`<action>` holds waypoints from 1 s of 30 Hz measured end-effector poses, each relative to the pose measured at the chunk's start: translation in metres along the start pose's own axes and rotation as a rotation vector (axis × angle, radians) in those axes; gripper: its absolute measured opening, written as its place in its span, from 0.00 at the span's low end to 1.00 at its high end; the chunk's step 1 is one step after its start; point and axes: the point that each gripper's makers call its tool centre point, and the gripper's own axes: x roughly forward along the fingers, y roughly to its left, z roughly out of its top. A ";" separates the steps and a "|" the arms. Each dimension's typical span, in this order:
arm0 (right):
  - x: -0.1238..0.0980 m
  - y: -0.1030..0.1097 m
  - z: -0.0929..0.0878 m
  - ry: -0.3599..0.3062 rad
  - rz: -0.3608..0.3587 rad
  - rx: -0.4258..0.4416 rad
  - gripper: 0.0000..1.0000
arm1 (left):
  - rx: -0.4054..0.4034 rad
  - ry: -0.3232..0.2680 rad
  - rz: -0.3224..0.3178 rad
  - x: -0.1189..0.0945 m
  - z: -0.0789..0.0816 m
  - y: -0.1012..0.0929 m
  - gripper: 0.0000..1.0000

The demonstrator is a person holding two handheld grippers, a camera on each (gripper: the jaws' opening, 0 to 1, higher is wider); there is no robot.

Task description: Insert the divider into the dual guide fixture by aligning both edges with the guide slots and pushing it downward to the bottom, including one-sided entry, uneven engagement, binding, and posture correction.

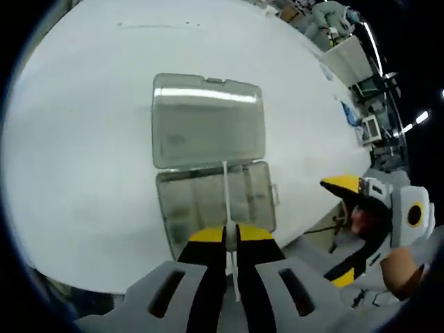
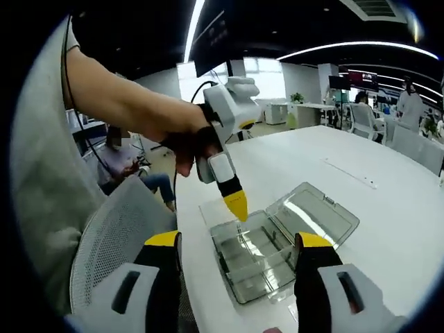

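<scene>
A clear plastic box point(image 1: 201, 208) lies on the white table point(image 1: 83, 139), its compartments showing and its lid point(image 1: 208, 121) folded back flat. My left gripper point(image 1: 230, 232) is shut on a thin pale divider point(image 1: 225, 194), seen edge-on, whose far end reaches over the box's middle. In the right gripper view the left gripper point(image 2: 237, 205) hangs from a hand, its yellow tip just above the box's point(image 2: 253, 260) rear edge. My right gripper point(image 2: 239, 241) stands open with nothing between its jaws, short of the box. From the right, the right gripper point(image 1: 341, 232) enters the left gripper view.
A grey mesh chair point(image 2: 118, 236) stands against the table's near edge. A thin strip point(image 2: 350, 173) lies farther out on the table. Desks, chairs and people point(image 2: 409, 100) fill the room behind. The person's bare arm point(image 2: 125, 104) crosses the upper left.
</scene>
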 end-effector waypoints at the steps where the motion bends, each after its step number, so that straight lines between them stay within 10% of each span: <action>1: 0.000 0.000 0.000 0.000 0.001 -0.003 0.64 | -0.008 -0.001 0.002 0.000 -0.001 0.001 0.01; 30: -0.004 0.007 -0.008 0.015 0.020 -0.041 0.66 | -0.093 0.010 0.025 0.020 -0.012 0.012 0.01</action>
